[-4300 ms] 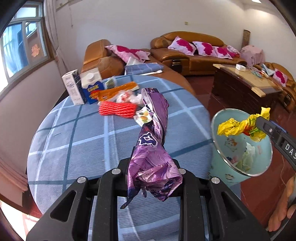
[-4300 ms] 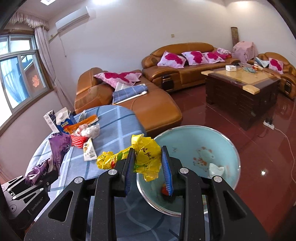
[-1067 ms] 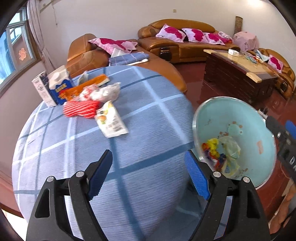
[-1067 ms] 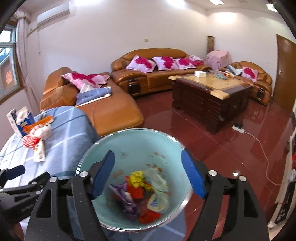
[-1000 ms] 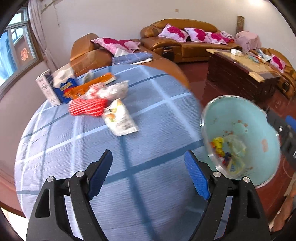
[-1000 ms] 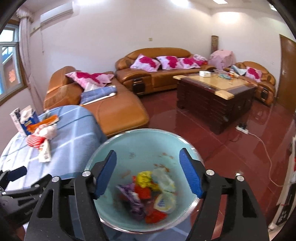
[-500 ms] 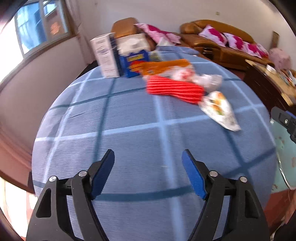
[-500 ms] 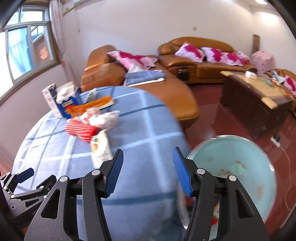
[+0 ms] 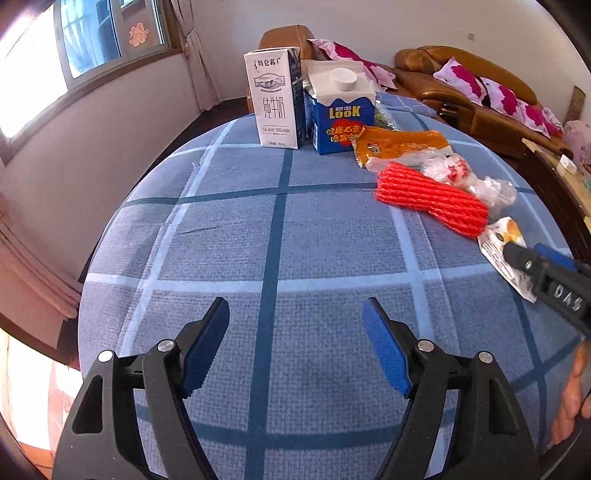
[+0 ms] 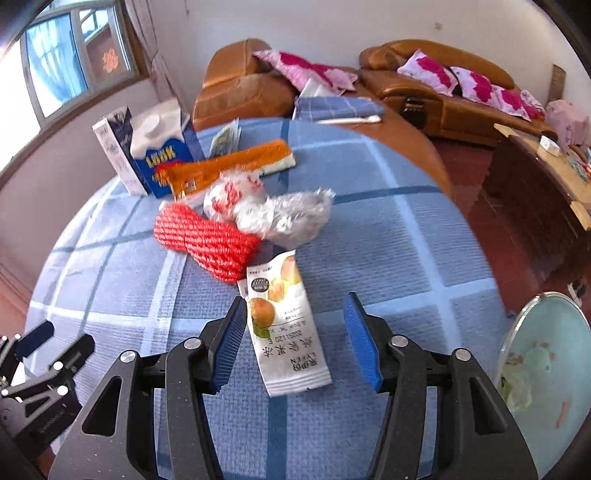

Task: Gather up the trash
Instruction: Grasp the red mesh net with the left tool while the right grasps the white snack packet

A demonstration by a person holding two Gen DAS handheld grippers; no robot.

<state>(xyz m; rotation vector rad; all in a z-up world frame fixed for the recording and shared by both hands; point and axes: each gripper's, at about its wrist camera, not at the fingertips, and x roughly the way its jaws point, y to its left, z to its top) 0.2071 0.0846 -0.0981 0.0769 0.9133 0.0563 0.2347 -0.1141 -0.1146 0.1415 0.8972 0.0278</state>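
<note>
The white fruit-print wrapper (image 10: 286,326) is seen flat on the tablecloth (image 10: 388,251), long axis running near-to-far, between the closing, still untouching right gripper (image 10: 295,341); the left gripper (image 9: 295,343) gapes empty, farther off.

The blue carton (image 9: 341,122) at upper centre reads "LOOK"; the white carton (image 9: 275,99) beside it "纯牛奶"; the right gripper (image 9: 546,275) shows "DAS".

Daylight from the window (image 9: 110,33) at my left, glare blown out there. Strong fisheye bending at edges. My right view motion-blurred around the clear plastic bag (image 10: 280,214); my left view sharp.
</note>
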